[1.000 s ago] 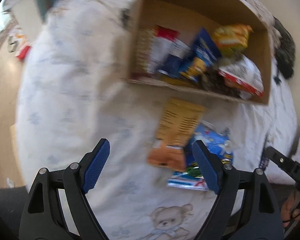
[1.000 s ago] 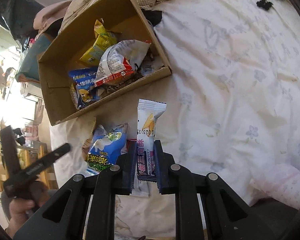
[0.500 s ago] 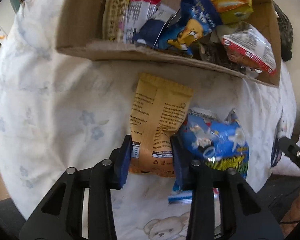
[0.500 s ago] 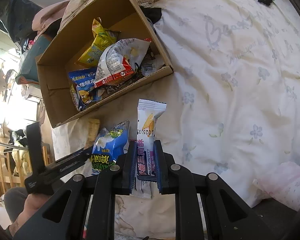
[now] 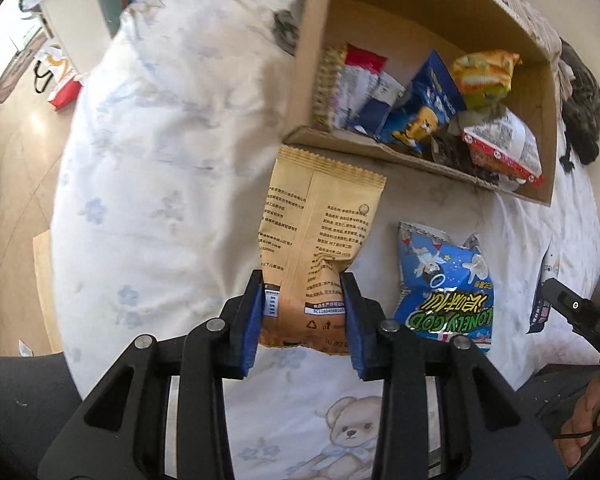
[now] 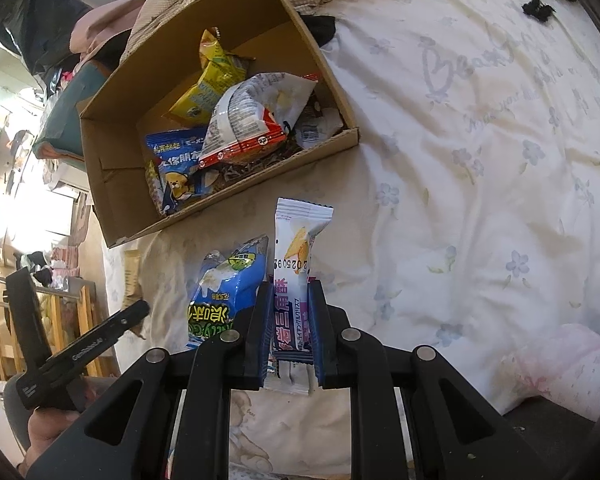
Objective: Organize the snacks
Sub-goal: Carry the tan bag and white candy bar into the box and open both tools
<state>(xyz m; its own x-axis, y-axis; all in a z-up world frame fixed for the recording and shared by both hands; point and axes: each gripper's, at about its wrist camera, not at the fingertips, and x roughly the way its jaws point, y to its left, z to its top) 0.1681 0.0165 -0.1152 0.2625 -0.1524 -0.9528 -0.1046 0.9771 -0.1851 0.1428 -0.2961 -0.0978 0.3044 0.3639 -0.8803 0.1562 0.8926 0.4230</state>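
Observation:
My left gripper (image 5: 303,312) is shut on a tan snack packet (image 5: 318,236) and holds it lifted above the bed, just short of the cardboard box (image 5: 380,148). My right gripper (image 6: 291,320) is shut on a slim white and purple snack bar (image 6: 296,276), held up in front of the same box (image 6: 112,176). The box holds several snack bags. A blue puffed snack bag (image 5: 444,284) lies on the bedsheet between the grippers; it also shows in the right wrist view (image 6: 224,292).
The bed has a white flowered sheet (image 6: 480,160) with a bear print (image 5: 352,428) near me. A checked blanket (image 6: 228,8) and dark clothing (image 5: 580,112) lie behind the box. The bed edge and wooden floor (image 5: 16,168) are on the left.
My left gripper closed on the tan packet and lifted it off the sheet, pulling back from the box. My right gripper kept hold of the snack bar, nearly still.

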